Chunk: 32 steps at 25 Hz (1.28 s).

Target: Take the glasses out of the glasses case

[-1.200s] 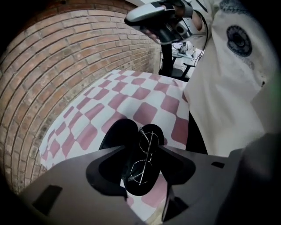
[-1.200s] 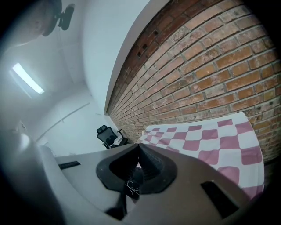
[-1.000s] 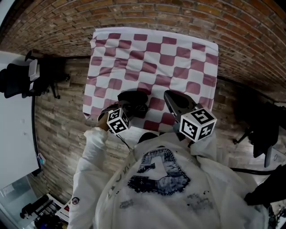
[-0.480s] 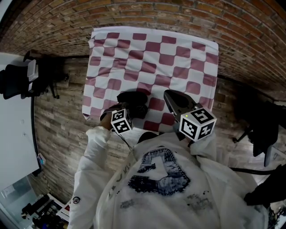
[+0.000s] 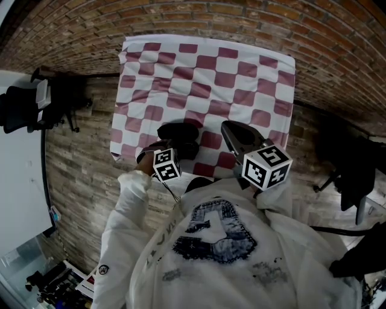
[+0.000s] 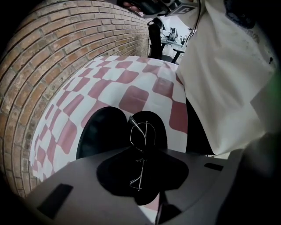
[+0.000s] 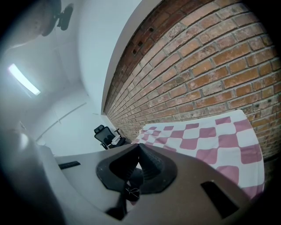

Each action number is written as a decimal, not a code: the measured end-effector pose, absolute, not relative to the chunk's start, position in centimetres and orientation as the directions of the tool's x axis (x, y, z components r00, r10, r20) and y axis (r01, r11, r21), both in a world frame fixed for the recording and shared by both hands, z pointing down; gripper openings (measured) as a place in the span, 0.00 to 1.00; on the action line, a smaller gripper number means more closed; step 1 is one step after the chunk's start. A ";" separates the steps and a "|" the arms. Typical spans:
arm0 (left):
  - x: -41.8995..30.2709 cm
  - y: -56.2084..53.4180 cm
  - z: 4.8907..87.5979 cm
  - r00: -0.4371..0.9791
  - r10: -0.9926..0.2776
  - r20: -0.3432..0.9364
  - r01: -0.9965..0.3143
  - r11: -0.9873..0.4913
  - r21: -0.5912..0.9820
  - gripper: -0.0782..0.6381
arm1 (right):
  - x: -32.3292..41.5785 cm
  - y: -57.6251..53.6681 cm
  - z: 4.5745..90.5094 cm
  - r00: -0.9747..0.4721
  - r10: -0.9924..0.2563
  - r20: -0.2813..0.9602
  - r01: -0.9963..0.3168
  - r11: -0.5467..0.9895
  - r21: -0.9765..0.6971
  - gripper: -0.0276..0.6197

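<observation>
Our left tool [image 6: 141,151] points down into the open black case [image 6: 103,132] on the checked tabletop [image 6: 131,94], jaws closing around the wire glasses [image 6: 139,134] (they sit in the case). Our right tool [image 7: 139,146] hovers nearby, its 2 jaws together.

Checked cloth [image 5: 211,72] — dusky pink and white; glasses case [image 5: 179,134] black; brick wall [image 5: 241,18] reddish-brown.

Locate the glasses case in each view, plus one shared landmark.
Head view: glasses case lies at the near edge of the table, left of centre, black.
Left gripper view: lower centre, lying open, two black halves on the cloth.
Right gripper view: not in it.
Shared landmark: the checkered cloth.
</observation>
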<state>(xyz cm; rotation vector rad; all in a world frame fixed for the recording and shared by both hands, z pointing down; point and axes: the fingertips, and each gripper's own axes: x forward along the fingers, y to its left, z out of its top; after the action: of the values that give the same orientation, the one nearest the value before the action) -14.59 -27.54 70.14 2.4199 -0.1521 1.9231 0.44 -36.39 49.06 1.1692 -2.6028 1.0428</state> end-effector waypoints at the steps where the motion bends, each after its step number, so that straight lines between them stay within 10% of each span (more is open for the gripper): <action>1: -14.6 -27.5 70.3 0.221 -0.048 0.974 -0.103 -0.994 -0.025 0.24 | 0.4 -36.4 49.1 -0.699 -0.622 0.352 -0.693 0.470 -0.547 0.06; 32: -14.3 -27.2 70.2 0.201 -0.140 0.969 -0.068 -0.989 -0.129 0.15 | 0.2 -35.4 48.7 -0.704 -0.621 0.345 -0.689 0.478 -0.544 0.06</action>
<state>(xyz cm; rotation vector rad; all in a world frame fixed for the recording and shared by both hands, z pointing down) -14.29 -27.25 70.22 2.4783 -0.2155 2.0111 0.23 -35.44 48.68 1.1620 -2.6137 1.0333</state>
